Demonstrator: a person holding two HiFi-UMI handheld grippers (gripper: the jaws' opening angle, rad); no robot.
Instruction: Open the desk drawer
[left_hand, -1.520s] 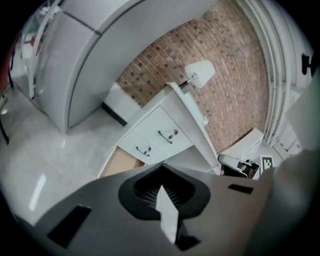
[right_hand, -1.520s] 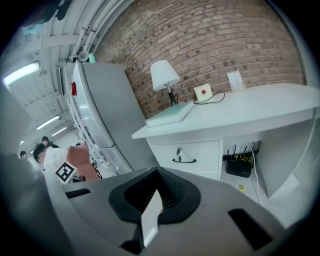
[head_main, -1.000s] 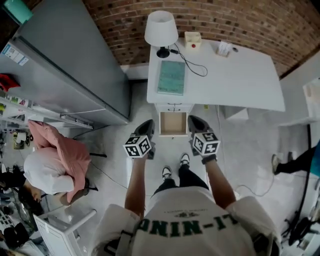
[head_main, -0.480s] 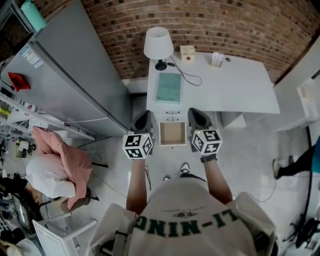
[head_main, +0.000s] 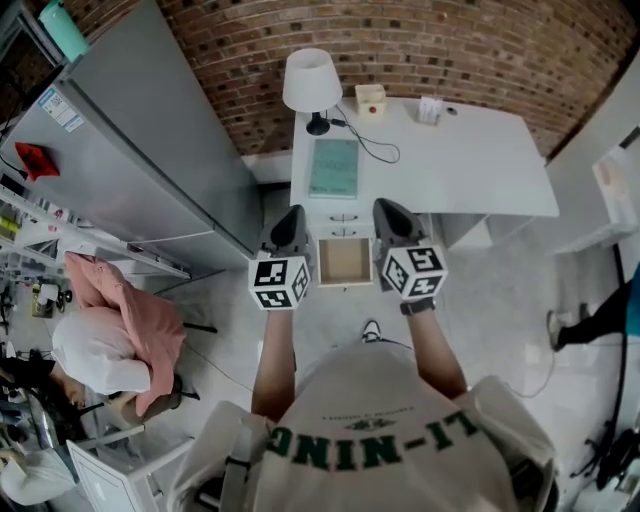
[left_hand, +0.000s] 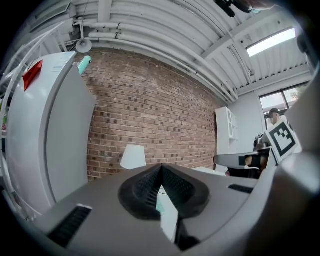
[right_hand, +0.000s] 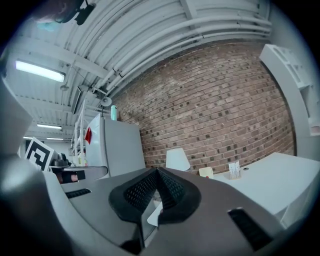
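Observation:
The white desk (head_main: 470, 170) stands against the brick wall, and its top drawer (head_main: 345, 262) is pulled out, showing an empty wooden inside. My left gripper (head_main: 291, 214) hangs in the air just left of the drawer, and my right gripper (head_main: 386, 206) just right of it. Neither touches the drawer. In the left gripper view the left gripper (left_hand: 161, 167) has its ribbed pads pressed together with nothing between them. The right gripper (right_hand: 157, 171) looks the same in its own view, shut and empty. Both point roughly level toward the brick wall.
On the desk are a white lamp (head_main: 309, 80), a green pad (head_main: 334, 166), a small cream box (head_main: 371, 100) and a black cable. A tall grey fridge (head_main: 150, 150) stands to the desk's left. A person in pink (head_main: 110, 320) bends over at far left.
Both grippers have risen, and in the head view they have moved from below the drawer to its two sides. The drawer has stayed open and both grippers shut.

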